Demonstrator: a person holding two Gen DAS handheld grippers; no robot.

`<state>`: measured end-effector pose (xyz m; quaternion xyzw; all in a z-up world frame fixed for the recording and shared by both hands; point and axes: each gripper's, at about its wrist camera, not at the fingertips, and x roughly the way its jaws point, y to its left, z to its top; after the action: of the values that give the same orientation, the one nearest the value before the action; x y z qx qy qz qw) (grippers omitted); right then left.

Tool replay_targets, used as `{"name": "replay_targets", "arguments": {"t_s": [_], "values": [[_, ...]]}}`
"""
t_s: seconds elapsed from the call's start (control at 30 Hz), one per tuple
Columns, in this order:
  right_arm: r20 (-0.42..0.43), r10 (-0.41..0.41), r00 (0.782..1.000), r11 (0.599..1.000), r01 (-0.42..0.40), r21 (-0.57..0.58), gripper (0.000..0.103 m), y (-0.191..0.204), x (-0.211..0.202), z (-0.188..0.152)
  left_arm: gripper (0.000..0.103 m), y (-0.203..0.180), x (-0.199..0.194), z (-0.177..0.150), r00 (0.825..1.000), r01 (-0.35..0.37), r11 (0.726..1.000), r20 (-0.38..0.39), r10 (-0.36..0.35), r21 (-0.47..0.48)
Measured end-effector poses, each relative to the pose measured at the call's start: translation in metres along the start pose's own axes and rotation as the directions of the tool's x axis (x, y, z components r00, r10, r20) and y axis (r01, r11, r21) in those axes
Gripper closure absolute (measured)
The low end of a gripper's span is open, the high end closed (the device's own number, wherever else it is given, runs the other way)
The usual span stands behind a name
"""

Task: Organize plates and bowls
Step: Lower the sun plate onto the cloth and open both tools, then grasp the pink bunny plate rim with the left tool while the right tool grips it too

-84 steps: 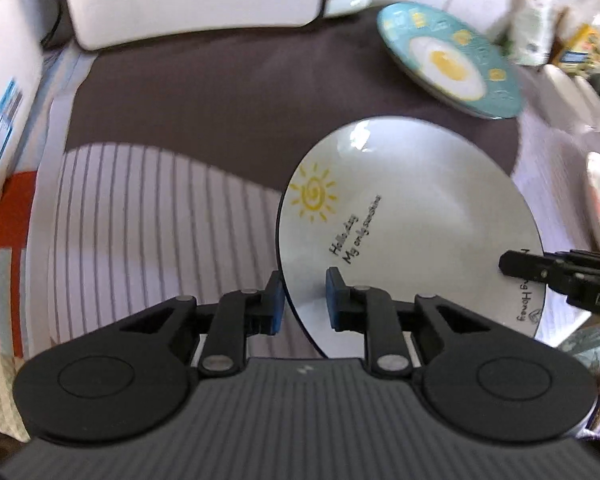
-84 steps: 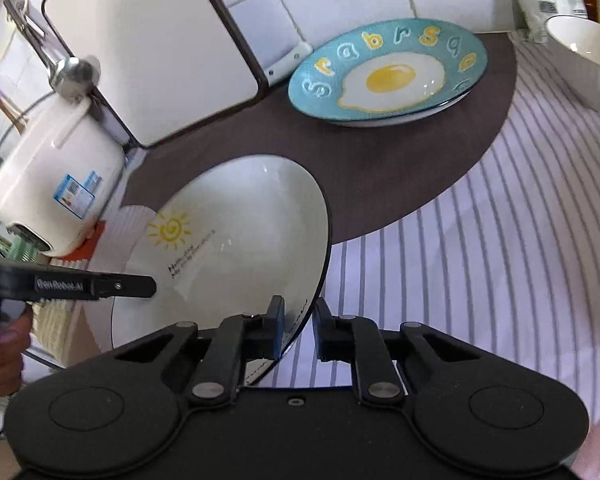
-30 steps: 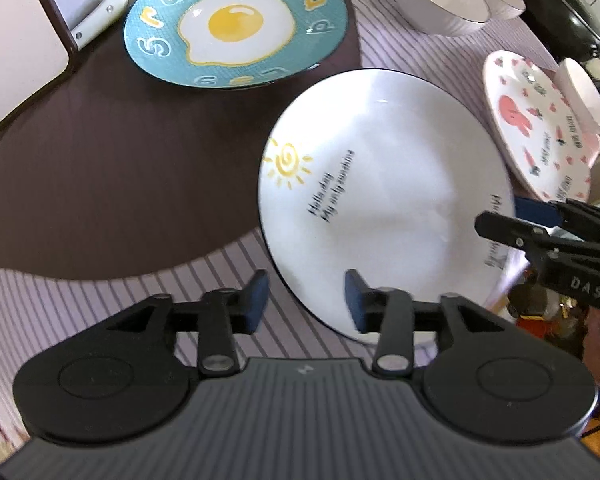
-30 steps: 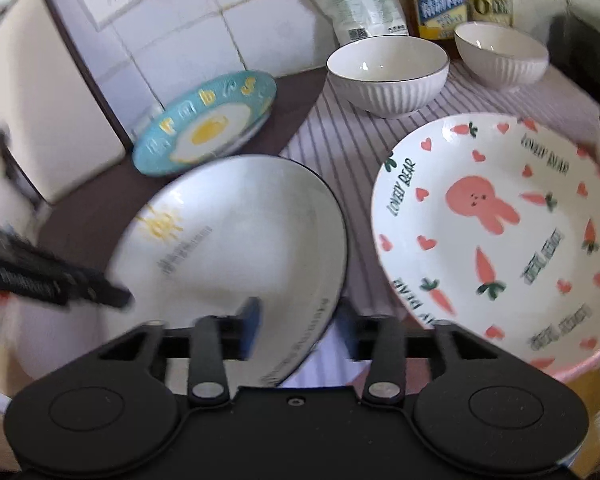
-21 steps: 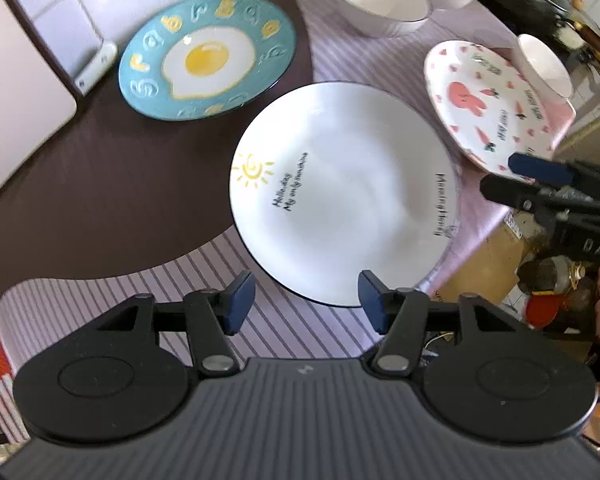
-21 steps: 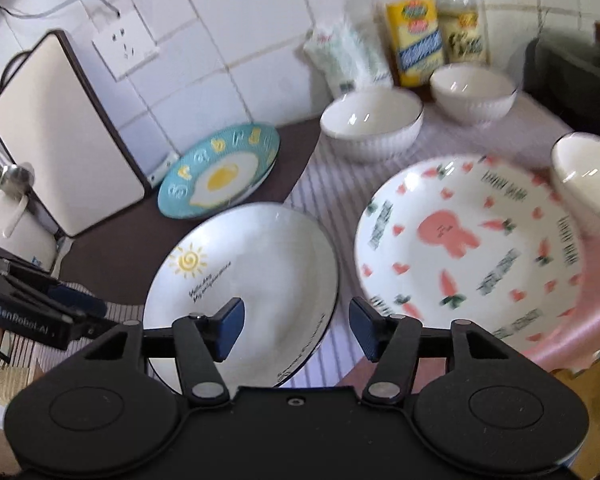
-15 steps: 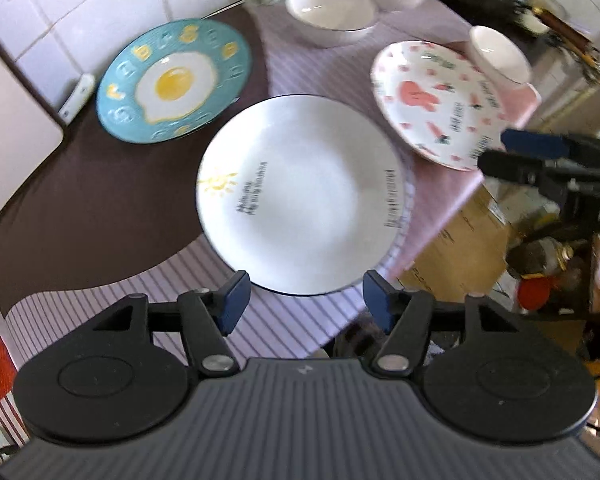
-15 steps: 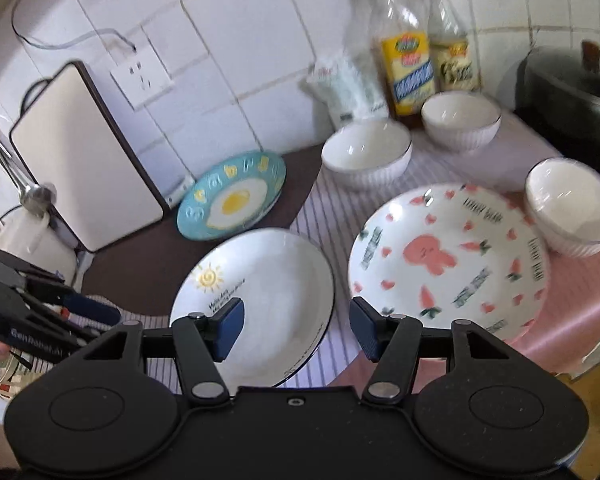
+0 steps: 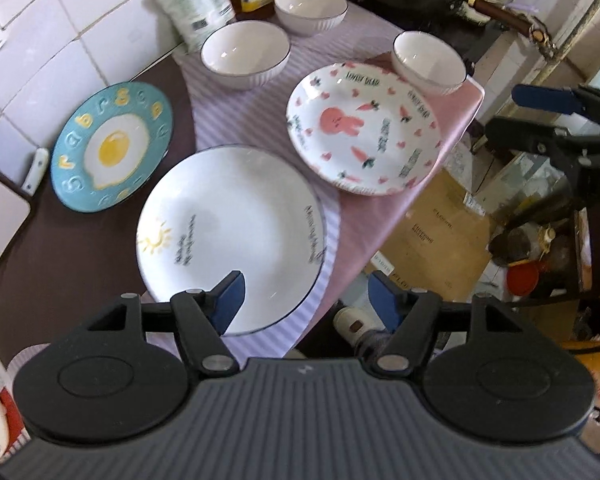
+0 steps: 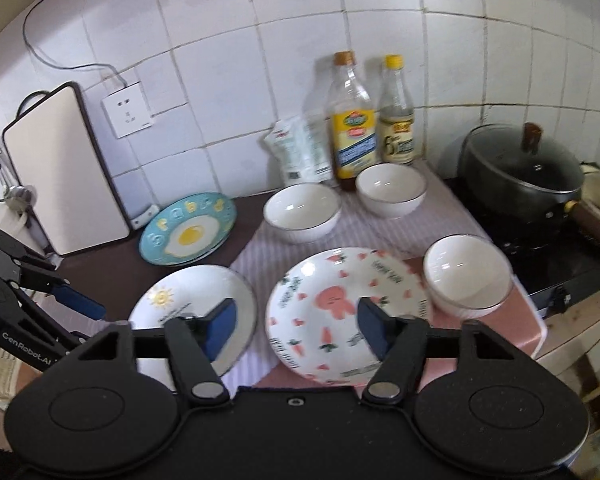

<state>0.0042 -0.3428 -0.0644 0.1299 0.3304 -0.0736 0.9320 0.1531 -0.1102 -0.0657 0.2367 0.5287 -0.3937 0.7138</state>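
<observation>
Grippers, left [image 9: 304,296] and right [image 10: 294,324], hover open-jawed above plates.

Even daylight, moderately bright. Slight motion blur across both views. Fisheye bending strong at edges, corners vignetted dark. Soft glare on white plate [image 9: 228,232].

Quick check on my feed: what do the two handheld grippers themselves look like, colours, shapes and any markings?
Both match: the left gripper and right gripper have matte black bodies with a ribbed top, two round disc housings, silver pivot screws and blue pads on black fingers. The left gripper's side reads "GenRobot.AI" in white in the right wrist view. No cables or sleeves show.
</observation>
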Motion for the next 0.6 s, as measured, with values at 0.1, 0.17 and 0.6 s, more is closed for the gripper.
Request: {"name": "replay_targets", "arguments": {"t_s": [0.1, 0.17, 0.6], "values": [[-0.002, -0.03, 1.0, 0.999, 0.03, 0.013, 0.028, -0.017, -0.002, 0.001, 0.035, -0.009, 0.004, 0.013, 1.0, -0.007, 1.0, 0.005, 0.007, -0.013], [-0.005, -0.036, 0.999, 0.999, 0.036, 0.009, 0.028, -0.027, -0.003, 0.001, 0.032, -0.016, 0.004, 0.021, 1.0, -0.021, 1.0, 0.013, 0.021, -0.004], [-0.002, 0.021, 1.0, 0.999, -0.021, 0.043, 0.028, -0.11, 0.066, -0.036, 0.013, -0.023, 0.071, 0.085, 0.992, -0.12, 0.982, 0.022, 0.124, -0.145]]}}
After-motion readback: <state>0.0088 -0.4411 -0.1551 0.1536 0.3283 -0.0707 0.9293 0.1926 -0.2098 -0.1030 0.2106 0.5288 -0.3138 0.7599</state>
